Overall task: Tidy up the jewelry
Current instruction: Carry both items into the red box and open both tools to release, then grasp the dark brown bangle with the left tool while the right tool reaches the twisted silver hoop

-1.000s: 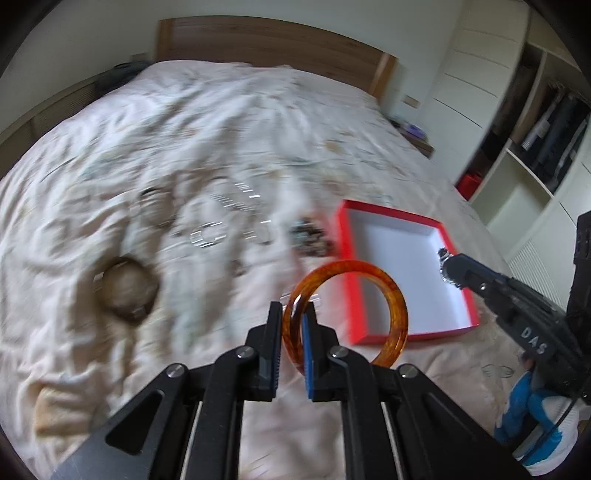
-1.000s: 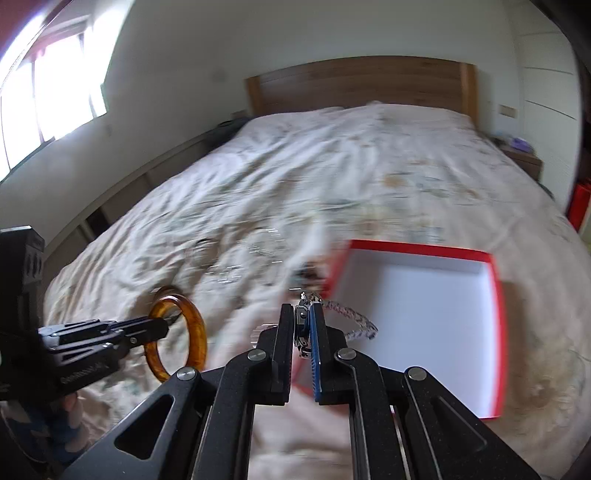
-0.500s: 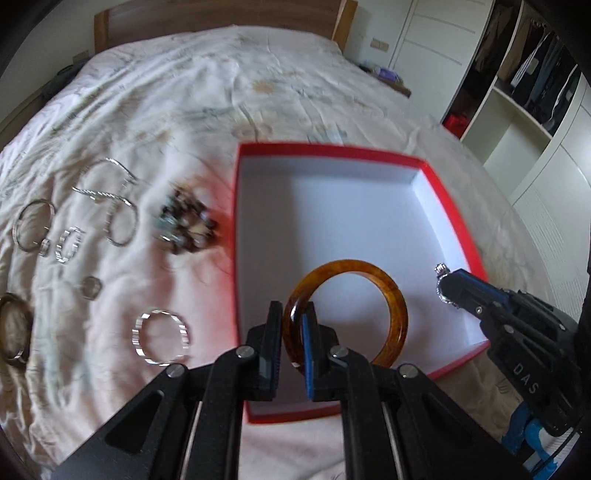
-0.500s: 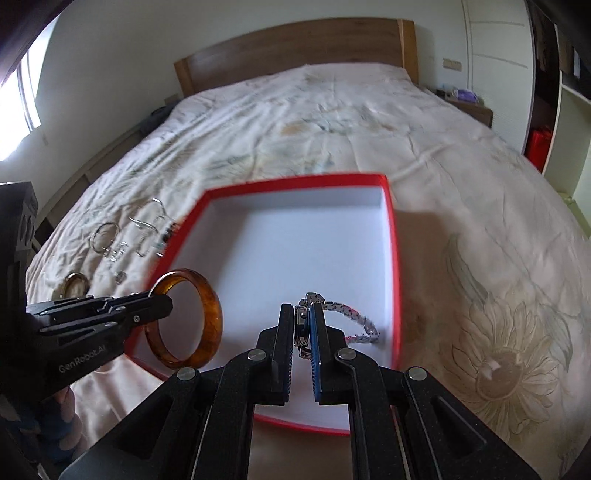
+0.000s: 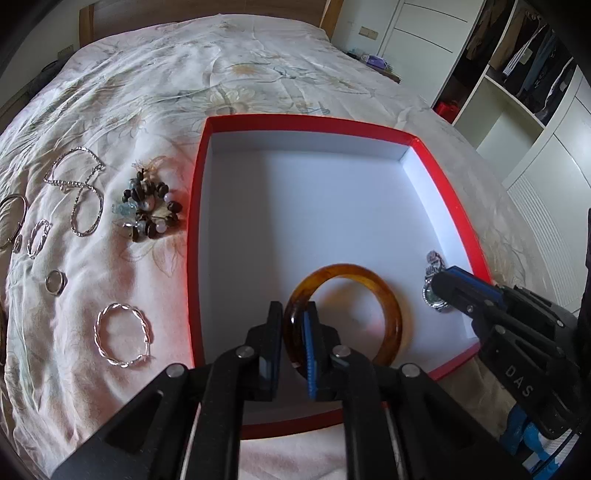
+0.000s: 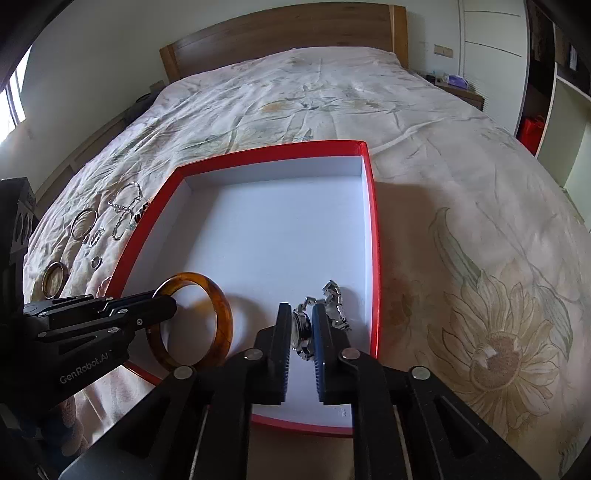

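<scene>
A red box with a white inside [image 5: 197, 206] [image 6: 373, 236] lies on the bed. My left gripper [image 5: 294, 317] [image 6: 166, 302] is shut on an amber bangle [image 5: 391, 317] [image 6: 221, 317], held low over the box's near left part. My right gripper [image 6: 301, 325] [image 5: 439, 291] is shut on a silver watch [image 6: 301, 328] [image 5: 430, 291], whose band [image 6: 334, 302] rests on the box floor near the right wall.
Left of the box on the floral bedspread lie a bead bracelet [image 5: 147, 206], a silver chain [image 5: 79, 192], a twisted silver bangle [image 5: 122, 334], rings [image 5: 55, 282] and hoops [image 5: 13, 218]. Wardrobe shelves [image 5: 517, 74] stand right; the headboard [image 6: 280, 33] is far.
Both grippers have moved forward and lower over the box, bringing the bangle and the watch down to the box floor. Both stay shut on their pieces.
</scene>
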Motion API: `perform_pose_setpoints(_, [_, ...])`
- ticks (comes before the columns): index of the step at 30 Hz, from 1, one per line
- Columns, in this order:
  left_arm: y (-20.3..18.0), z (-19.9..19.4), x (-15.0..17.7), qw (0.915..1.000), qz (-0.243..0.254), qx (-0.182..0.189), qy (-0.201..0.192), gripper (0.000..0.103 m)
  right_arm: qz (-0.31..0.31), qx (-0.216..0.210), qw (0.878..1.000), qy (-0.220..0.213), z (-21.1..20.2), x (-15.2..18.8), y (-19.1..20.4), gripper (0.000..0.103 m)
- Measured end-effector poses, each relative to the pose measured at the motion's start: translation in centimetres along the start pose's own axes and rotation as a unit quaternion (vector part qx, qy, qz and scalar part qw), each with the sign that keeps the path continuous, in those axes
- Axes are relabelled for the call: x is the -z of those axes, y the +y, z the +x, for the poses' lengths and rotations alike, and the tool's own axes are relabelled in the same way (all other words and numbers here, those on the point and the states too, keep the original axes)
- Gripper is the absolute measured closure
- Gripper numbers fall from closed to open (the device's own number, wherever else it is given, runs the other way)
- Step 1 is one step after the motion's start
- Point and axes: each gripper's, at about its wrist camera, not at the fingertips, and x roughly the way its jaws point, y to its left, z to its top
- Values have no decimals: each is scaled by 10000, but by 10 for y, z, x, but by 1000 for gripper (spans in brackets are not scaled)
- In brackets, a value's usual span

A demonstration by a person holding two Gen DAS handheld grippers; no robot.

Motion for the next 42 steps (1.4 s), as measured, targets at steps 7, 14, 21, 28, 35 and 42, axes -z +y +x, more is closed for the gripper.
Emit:
perform_pose_setpoints(7, [-1,-7,2,10000,-7,76,34,90,51,69,9999,-144,-21,1,2,75])
perform_pose_setpoints(14, [-8,-33,5,9999,48,76,-118,78,188,76,9993,-305,-52,7,6,69])
perform_pose_setpoints(21, [-9,-76,19,9991,23,-199,-370,73,277,42,9987,-424,-83,15,16,63])
perform_pose_setpoints(28, [4,-124,44,9958,-94,-599,-690,72,279,-127,9983,-504,-110,26,45,57])
perform_pose_setpoints(35, [23,-175,73,9900,-179,-932,-1041,72,22,-325,9975,-634,-139,37,85,55])
perform_pose_setpoints(42, [59,-215,102,9840,-413,-1163,-1282,73,-142,-503,9953,-818,-165,43,116,55])
